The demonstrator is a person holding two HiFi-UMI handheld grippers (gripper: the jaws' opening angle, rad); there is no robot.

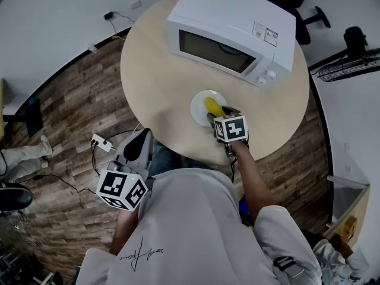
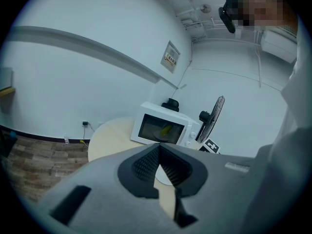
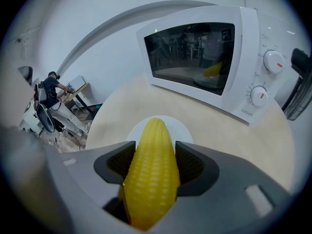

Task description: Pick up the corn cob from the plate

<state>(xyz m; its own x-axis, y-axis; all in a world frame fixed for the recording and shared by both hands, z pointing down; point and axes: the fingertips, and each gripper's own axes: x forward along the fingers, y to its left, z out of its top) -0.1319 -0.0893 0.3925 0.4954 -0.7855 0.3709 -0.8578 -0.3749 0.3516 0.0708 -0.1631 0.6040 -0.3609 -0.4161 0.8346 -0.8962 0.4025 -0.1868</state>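
The left gripper (image 2: 158, 147), jaws together, faces the microwave (image 2: 163, 128).

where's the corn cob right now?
Head view, centre: the corn cob is over the white plate in front of the microwave on the round table, with the right gripper jaws against both its sides.

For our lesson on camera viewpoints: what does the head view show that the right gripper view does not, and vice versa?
Only the head view: the left gripper beside the table, off its edge, and a power strip on the floor. Only the right gripper view: ribbed fingers flanking the corn cob, and a distant person at desks. Both: the corn cob, white plate, microwave and round table.
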